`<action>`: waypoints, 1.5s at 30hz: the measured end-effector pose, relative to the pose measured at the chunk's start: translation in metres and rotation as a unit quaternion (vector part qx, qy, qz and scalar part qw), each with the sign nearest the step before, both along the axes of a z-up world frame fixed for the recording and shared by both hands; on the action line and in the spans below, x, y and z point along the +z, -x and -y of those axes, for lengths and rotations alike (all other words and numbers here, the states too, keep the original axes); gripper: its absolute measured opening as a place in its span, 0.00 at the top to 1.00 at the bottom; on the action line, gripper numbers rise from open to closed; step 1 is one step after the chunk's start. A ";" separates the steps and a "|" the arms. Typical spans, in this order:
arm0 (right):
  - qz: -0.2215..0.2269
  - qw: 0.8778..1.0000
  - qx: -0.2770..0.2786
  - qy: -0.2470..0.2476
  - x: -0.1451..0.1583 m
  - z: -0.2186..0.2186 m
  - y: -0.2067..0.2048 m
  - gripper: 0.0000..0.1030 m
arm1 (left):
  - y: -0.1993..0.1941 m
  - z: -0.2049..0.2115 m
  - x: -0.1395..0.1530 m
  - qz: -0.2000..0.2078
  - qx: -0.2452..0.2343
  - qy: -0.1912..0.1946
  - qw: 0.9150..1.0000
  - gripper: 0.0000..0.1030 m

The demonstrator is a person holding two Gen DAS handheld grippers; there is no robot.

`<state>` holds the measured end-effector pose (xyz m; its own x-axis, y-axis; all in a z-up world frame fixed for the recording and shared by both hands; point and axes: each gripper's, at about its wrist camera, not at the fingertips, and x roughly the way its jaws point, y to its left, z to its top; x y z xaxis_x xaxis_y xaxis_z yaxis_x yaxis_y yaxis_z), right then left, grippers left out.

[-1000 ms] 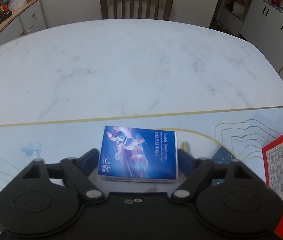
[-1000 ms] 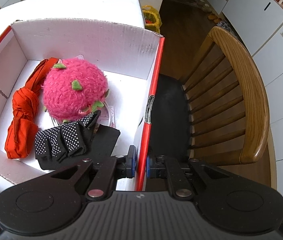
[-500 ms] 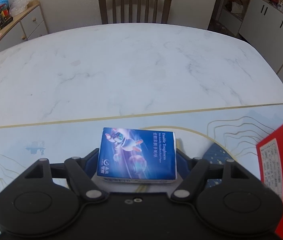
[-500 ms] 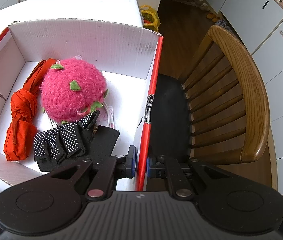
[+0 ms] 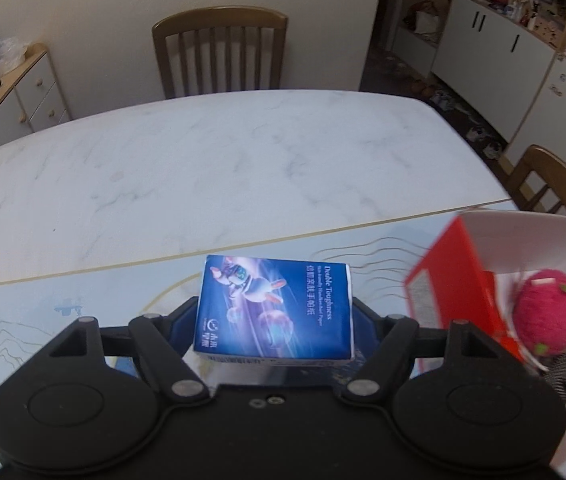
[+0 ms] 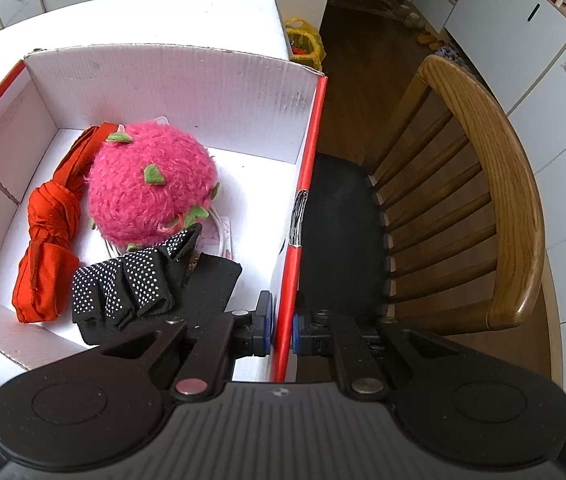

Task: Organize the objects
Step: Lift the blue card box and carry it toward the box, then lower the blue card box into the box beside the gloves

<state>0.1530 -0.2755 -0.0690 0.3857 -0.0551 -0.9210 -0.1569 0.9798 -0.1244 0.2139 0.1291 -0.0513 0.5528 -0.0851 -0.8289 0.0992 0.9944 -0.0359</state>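
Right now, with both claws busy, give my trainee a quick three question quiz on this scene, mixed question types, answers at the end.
1. True or false: the right claw is clamped on the wall of the box.
2. Multiple choice: what does the left claw hold? A) the orange cloth B) the blue tissue pack C) the dotted black gloves
3. Short answer: name the fuzzy item inside the box.

Key
1. True: its pads pinch the box's red-edged wall.
2. B: the tissue pack sits between its fingers, clear of the table.
3. The pink plush fruit, beside the orange cloth and the gloves.
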 end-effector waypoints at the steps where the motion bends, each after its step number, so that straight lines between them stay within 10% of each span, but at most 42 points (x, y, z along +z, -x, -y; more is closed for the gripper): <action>1: 0.000 1.000 -0.001 -0.002 0.000 0.001 0.000 0.92 | 0.004 0.003 0.004 0.001 -0.002 0.001 1.000 0.28; 21: 0.008 0.999 0.014 -0.028 0.001 0.000 0.003 0.91 | 0.055 0.094 0.049 0.025 -0.096 0.017 0.995 0.28; 45: 0.016 0.999 0.015 -0.045 0.000 0.005 0.009 0.91 | 0.044 0.219 -0.017 -0.099 -0.229 -0.002 0.968 0.28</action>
